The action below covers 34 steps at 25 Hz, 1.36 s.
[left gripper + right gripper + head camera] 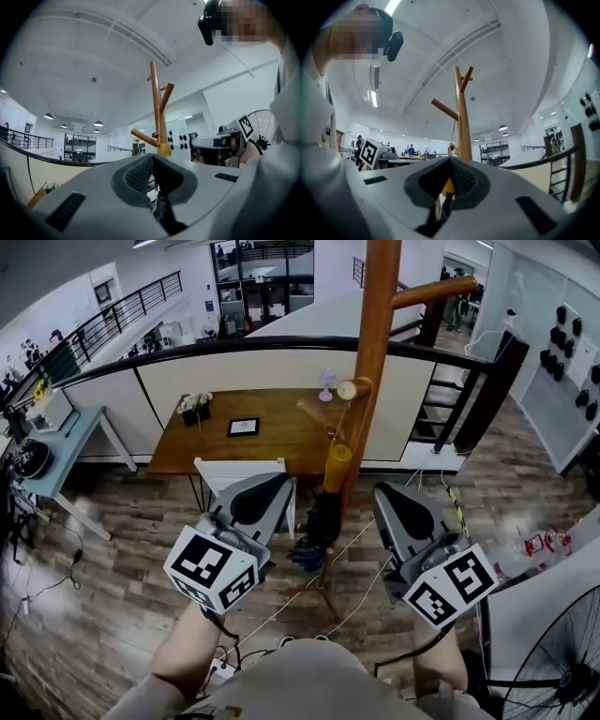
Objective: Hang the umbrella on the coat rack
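The wooden coat rack [375,343] stands just ahead of me, with pegs branching off its pole. A folded umbrella hangs against the pole: its yellow handle [337,466] sits below a peg [319,414] and its dark canopy [317,529] droops beneath. My left gripper [277,486] is shut and empty, just left of the umbrella. My right gripper [382,493] is also shut and empty, just right of it. The left gripper view shows the jaws pressed together below the rack [158,112] and yellow handle [164,149]. In the right gripper view the handle [447,186] shows beyond the closed jaws.
Behind the rack is a brown desk [281,442] carrying a flower pot [195,409], a picture frame [243,427] and a small fan [325,382]. A white chair [234,471] stands at its front. Cables cross the floor [356,587]; a floor fan [562,662] is at bottom right.
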Available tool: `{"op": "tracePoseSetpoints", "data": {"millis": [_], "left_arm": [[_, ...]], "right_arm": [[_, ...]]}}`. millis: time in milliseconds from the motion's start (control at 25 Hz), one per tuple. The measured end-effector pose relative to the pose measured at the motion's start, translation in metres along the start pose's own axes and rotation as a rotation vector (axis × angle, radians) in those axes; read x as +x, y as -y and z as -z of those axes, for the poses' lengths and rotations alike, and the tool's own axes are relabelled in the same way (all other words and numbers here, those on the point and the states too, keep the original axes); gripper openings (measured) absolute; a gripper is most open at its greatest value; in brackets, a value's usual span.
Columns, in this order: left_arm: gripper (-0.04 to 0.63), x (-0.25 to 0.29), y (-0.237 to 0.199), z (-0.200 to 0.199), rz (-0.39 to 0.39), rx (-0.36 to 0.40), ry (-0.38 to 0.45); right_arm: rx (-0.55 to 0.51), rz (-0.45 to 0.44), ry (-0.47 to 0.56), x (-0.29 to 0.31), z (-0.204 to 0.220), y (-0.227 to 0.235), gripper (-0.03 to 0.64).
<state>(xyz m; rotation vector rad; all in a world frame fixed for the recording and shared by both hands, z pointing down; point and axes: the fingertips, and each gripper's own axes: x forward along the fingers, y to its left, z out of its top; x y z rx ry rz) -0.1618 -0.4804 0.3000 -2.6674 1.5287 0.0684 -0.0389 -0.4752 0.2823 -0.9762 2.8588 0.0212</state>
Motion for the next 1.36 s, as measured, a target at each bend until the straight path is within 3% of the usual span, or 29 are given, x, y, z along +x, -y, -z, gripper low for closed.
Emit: {"op": "tracePoseSetpoints", "data": {"millis": [400,680,1360], "left_arm": [[0.004,-0.019,-0.005,0.057,-0.025,-0.064,-0.106],[0.003,-0.029,-0.009,0.088,-0.052,-0.065,-0.176],[0.003,-0.021,-0.017,0.089,-0.074,-0.063,-0.199]], "right_arm": [[0.053,-0.024,-0.100,-0.001,0.049,-0.012,0.005],[0.057,-0.029,-0.178,-0.005,0.080,-0.018,0.005],[0.088,-0.040,-0.084,-0.006,0.062,-0.024,0.005]]}}
